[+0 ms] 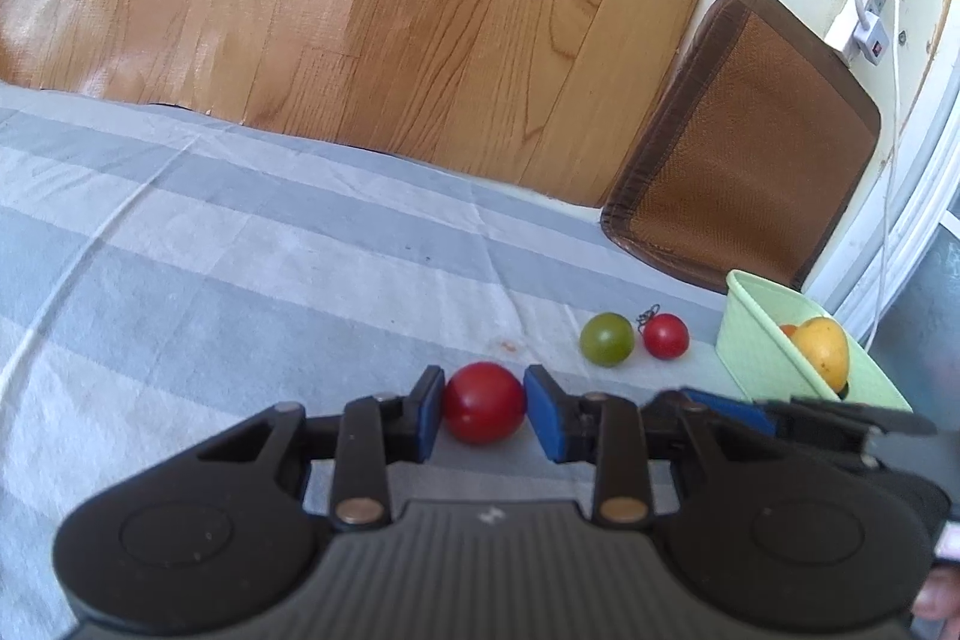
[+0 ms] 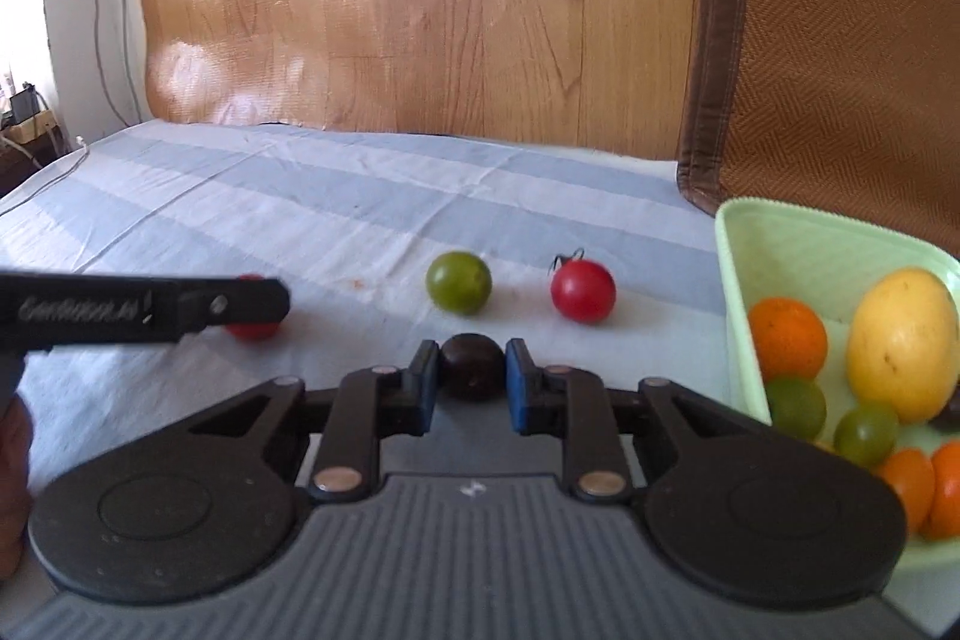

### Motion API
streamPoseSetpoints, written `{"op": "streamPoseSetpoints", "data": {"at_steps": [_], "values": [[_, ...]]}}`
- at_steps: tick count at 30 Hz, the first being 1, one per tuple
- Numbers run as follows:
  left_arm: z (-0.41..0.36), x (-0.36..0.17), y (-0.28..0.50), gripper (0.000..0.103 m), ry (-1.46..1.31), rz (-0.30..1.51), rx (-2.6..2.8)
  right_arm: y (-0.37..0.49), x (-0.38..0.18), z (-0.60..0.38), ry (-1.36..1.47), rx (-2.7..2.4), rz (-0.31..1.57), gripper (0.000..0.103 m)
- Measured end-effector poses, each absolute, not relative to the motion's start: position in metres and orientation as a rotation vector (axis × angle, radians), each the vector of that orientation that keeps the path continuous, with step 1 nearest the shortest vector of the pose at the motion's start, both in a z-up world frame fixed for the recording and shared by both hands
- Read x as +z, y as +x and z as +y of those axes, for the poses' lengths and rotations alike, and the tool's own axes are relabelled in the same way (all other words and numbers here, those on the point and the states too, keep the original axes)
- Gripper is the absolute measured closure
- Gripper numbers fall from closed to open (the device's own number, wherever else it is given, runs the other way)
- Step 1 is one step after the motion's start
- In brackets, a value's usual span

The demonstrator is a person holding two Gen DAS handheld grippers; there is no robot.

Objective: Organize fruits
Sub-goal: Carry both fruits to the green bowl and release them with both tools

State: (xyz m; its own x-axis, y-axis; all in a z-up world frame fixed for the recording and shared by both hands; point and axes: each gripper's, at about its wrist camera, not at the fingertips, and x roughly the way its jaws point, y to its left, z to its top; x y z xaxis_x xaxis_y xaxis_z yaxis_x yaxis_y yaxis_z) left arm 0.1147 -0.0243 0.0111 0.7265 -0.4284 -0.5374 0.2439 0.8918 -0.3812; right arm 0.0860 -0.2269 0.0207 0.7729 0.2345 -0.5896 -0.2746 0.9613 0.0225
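While the left tool [image 1: 485, 409] clamps its blue pads on a red fruit [image 1: 483, 402] resting on the striped cloth [image 1: 240, 250], the right tool [image 2: 467, 376] has a dark fruit [image 2: 471, 367] between its pads, which touch both sides of it. Beyond them a green fruit [image 2: 458, 282] and a small red fruit [image 2: 583, 290] (stem curled on top) lie near each other on the cloth. To the right stands a pale green tray [image 2: 780, 244] holding orange, green and yellow fruits.
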Motion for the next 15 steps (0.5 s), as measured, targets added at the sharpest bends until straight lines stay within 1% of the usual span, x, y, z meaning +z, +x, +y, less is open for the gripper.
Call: {"op": "streamPoseSetpoints", "data": {"at_steps": [3,6,12,15], "values": [[-0.025,0.013,0.108,0.074,-0.287,0.649,-0.386,0.058,0.022,-0.235,-0.063,0.313,0.62,0.077],[-0.028,0.018,0.097,0.074,-0.284,0.594,-0.427,0.03,0.025,-0.249,-0.057,0.336,0.583,0.077],[-0.058,0.028,0.089,0.074,-0.367,0.583,-0.541,0.006,0.049,-0.285,-0.04,0.228,0.359,0.077],[-0.094,0.045,0.088,0.074,-0.332,0.553,-0.611,0.009,0.056,-0.313,0.01,0.145,0.305,0.077]]}}
